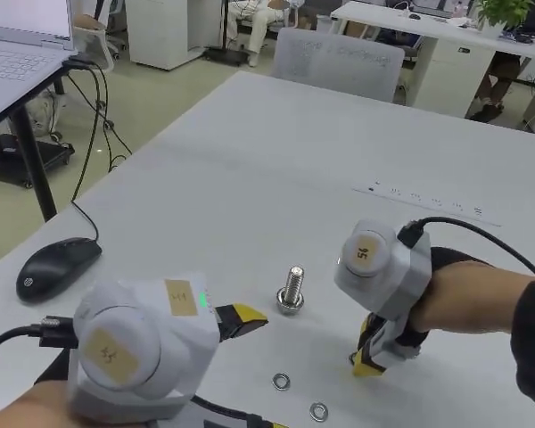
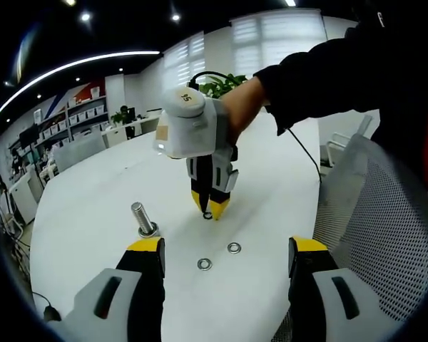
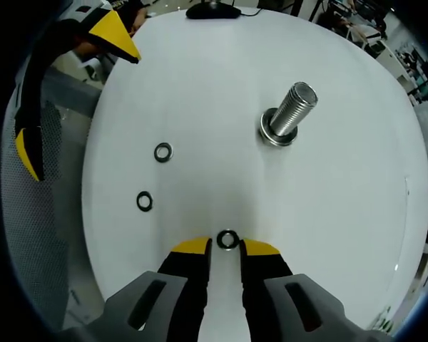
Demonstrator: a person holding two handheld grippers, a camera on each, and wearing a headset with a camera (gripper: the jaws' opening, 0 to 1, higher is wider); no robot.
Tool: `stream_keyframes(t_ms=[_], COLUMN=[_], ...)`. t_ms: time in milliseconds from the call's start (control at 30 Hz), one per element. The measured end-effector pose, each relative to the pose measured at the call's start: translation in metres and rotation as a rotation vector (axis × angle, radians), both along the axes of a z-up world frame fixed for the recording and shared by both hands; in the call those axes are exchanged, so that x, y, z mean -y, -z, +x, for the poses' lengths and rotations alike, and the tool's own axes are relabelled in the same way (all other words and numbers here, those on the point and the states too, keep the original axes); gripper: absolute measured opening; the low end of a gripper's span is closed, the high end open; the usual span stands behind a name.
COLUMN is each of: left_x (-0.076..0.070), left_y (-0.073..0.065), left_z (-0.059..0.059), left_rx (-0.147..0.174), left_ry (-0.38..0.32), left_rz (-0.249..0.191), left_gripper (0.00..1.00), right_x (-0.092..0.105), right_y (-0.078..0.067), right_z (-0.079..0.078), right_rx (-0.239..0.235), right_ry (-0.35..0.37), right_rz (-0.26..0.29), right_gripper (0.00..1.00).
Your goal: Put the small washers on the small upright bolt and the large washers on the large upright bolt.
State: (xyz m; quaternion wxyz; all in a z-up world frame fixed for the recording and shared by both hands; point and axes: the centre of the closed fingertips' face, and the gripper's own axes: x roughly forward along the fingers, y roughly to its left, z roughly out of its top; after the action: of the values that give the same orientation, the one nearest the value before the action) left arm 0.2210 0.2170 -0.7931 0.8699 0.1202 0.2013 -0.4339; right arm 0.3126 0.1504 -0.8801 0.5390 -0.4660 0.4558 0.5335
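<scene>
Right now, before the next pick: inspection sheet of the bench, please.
Surface: white table.
Job's things: upright bolt with a ring at its base, washer or bolt head I cannot tell; two loose washers flat on the table; a third washer at the right gripper's tips.
Clutter: mouse near the table's left edge.
Grippers: left gripper jaws wide open, pointed toward the loose washers; right gripper tips down, jaws narrow on either side of the third washer, grip uncertain.
Cables: mouse cable; black cable from the right gripper.
Surroundings: laptop on a side stand, mesh chair, office desk.
</scene>
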Motion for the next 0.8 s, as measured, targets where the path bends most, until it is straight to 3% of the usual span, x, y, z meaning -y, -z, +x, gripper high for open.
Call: stream_keyframes(t_ms=[233, 800], left_x=[-0.0006, -0.0011], left_y=[0.0008, 0.0026], left_z=[-0.0001, -0.0014], left_rx=[-0.002, -0.008], left_ry=[-0.001, 0.001], left_rz=[0.003, 0.011], left_gripper=[0.70, 0.70], right_x=[-0.0011, 0.0010], right_y=[0.0004, 0.0006], right_z=[-0.0040, -0.0041], right_rx=[0.012, 0.007], right_ry=[-0.031, -0.005], right_rz=[-0.012, 0.004], right_gripper=[0.14, 0.13])
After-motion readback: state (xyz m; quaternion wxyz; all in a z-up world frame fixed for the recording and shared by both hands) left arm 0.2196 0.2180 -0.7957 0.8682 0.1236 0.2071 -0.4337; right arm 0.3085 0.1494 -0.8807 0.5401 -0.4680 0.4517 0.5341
